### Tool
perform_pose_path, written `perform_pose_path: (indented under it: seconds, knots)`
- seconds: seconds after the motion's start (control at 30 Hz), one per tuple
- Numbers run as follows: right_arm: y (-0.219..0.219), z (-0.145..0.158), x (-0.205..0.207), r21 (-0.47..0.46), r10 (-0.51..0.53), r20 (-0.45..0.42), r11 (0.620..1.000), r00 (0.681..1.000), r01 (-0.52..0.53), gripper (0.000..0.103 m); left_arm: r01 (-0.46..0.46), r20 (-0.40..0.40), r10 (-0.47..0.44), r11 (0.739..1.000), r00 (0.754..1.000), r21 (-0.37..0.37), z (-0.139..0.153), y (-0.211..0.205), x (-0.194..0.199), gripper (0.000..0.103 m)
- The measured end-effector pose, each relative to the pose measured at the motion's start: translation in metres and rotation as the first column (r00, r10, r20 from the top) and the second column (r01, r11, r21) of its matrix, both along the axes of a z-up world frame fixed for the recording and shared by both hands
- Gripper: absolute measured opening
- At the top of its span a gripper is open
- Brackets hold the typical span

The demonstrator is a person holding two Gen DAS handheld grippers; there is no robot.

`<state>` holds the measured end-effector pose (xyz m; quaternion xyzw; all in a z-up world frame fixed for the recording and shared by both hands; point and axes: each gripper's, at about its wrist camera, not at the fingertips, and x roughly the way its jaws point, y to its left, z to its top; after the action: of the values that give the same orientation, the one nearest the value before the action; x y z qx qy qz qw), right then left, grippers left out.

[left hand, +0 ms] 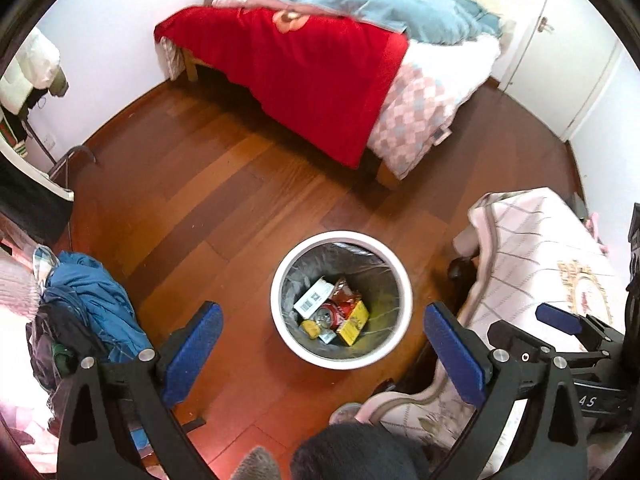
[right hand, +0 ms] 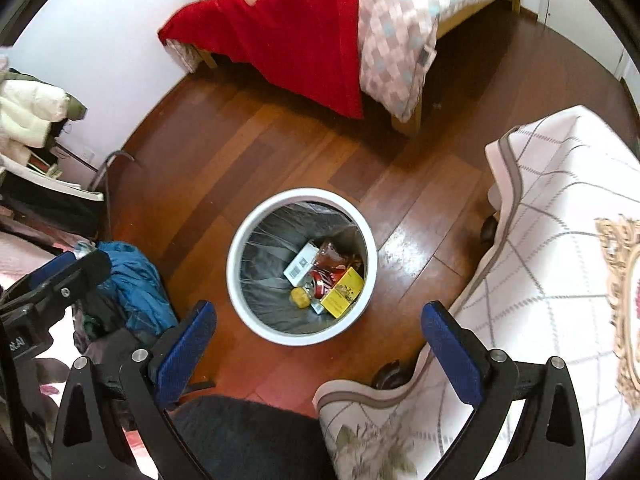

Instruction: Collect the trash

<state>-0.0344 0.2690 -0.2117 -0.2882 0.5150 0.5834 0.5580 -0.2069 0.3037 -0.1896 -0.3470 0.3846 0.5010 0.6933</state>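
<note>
**White bin holds the trash; both grippers empty above it**

Blue-padded and spread wide, the left gripper (left hand: 322, 354) hangs over the floor with nothing between its pads, and the white bin (left hand: 280, 322) sits just beyond its fingertips. The right gripper (right hand: 318, 346) is equally wide open and empty, poised on the near side of the same bin; in the left wrist view it shows at the bin's right, above a quilted cover (left hand: 532, 248) draped over some furniture.

Inside the bin, on a grey liner (right hand: 272, 252), lies the gathered trash: a white barcoded box (right hand: 300, 266), a yellow box (right hand: 343, 292), a red can (right hand: 322, 280), a reddish wrapper (right hand: 330, 254) and a small yellow lump (right hand: 300, 298). All of it rests at the bottom, well below the rim.

Around the bin the wooden floor (right hand: 280, 140) shows no loose litter that I can make out. Left of the bin lies a heap of blue clothing (left hand: 96, 300); beyond it stands a bed with a red blanket (left hand: 304, 72).

Judging from this, collection looks largely done. What may remain is litter out of view, or tying off the liner.
</note>
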Motion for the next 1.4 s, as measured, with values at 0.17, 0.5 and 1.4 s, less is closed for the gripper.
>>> perform_pose_path:
  seconds: [0.17,0.5,1.4]
  knots:
    - [-0.031,0.056,0.001,0.059,0.01,-0.012,0.998,1.0,-0.009,0.103,0.035,0.035,-0.036,0.999,0.999,0.039,0.047,-0.032,-0.002,0.103]
    - [-0.09,0.162,0.004,0.149,0.066,-0.089,0.987,0.994,-0.052,0.103,0.087,0.129,-0.096,0.993,0.987,0.076,0.127,-0.08,-0.008,0.103]
    - [-0.116,0.255,-0.016,0.179,0.206,-0.155,0.968,0.966,-0.178,0.103,0.057,0.233,-0.068,0.997,0.97,0.051,0.176,-0.106,-0.041,0.103]
